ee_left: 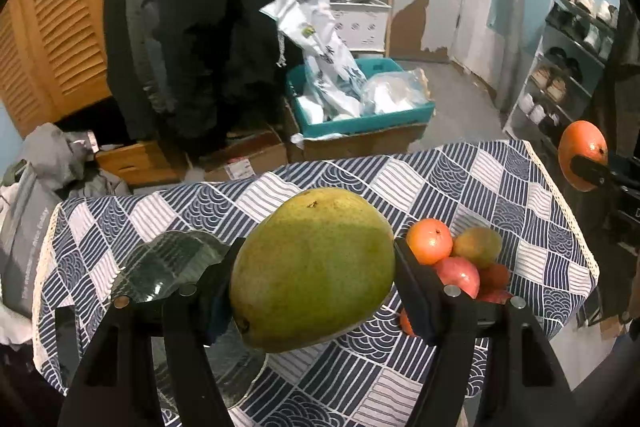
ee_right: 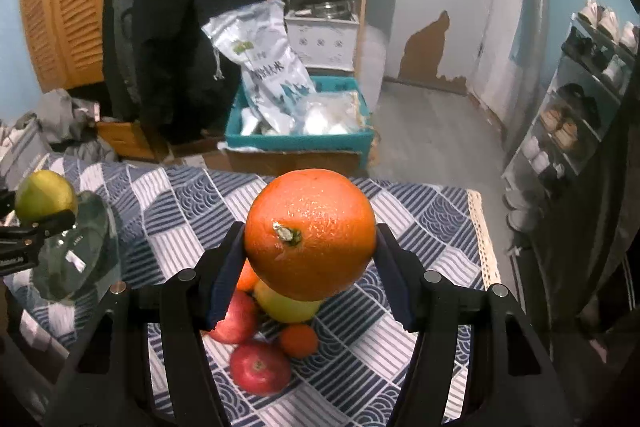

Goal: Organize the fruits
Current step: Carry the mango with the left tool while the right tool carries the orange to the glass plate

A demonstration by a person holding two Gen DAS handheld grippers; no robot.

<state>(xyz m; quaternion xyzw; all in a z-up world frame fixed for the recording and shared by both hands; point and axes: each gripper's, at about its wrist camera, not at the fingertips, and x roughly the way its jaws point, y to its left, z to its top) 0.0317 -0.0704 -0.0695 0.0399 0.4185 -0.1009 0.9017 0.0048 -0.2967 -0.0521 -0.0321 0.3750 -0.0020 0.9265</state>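
Fruits are split between our two tools and a pile on the desk.

In the left wrist view, our left tool [ee_left: 314, 267] is clamped on a green mango [ee_left: 312, 269], held clear above the checked cloth [ee_left: 460, 179]. A glass plate [ee_left: 168, 263] lies just behind the left finger, toward the desk's left edge. The pile [ee_left: 460, 259], with oranges, a small mango and red apples, sits near the right edge. At the far right the other tool carries an orange [ee_left: 583, 155].

In the right wrist view, our right tool [ee_right: 310, 263] is clamped on that orange [ee_right: 310, 233], raised directly over the pile [ee_right: 272, 323]. The mango [ee_right: 45, 195] shows at the left, above the glass plate [ee_right: 76, 251].

We judge the risks as these: the mango is heavy and gripped across its smooth sides, so a tilt could let it slide and strike the glass. A dropped orange would land on the pile and could scatter fruit toward the near desk edge. The plate sits close to the left edge, so a hard placement could shift it.
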